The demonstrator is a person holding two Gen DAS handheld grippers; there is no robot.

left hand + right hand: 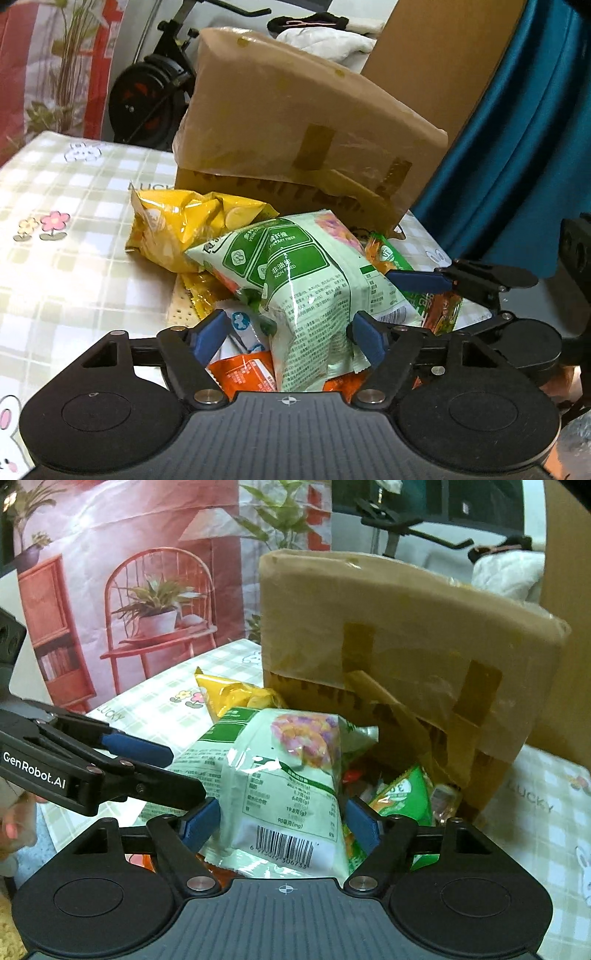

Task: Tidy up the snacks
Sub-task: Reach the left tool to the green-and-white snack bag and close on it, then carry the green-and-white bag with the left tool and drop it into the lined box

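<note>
A pale green snack bag (295, 280) lies on top of a pile of snacks in front of a brown cardboard box (295, 122). My left gripper (290, 332) is open, its blue pads either side of the bag's near end. My right gripper (282, 821) is open around the same bag (284, 775), at its barcode end. A yellow chip bag (177, 225) lies behind the pile; it also shows in the right wrist view (232, 694). Orange packets (247, 373) and a green-orange packet (432, 302) lie underneath. The right gripper's fingers (424, 280) show at the right of the left wrist view.
The cardboard box (406, 646) stands at the back of a checked tablecloth (74, 240) with flower and rabbit prints. An exercise bike (147, 96) and a teal curtain (517, 147) are behind. A pink printed backdrop (129, 590) hangs at left.
</note>
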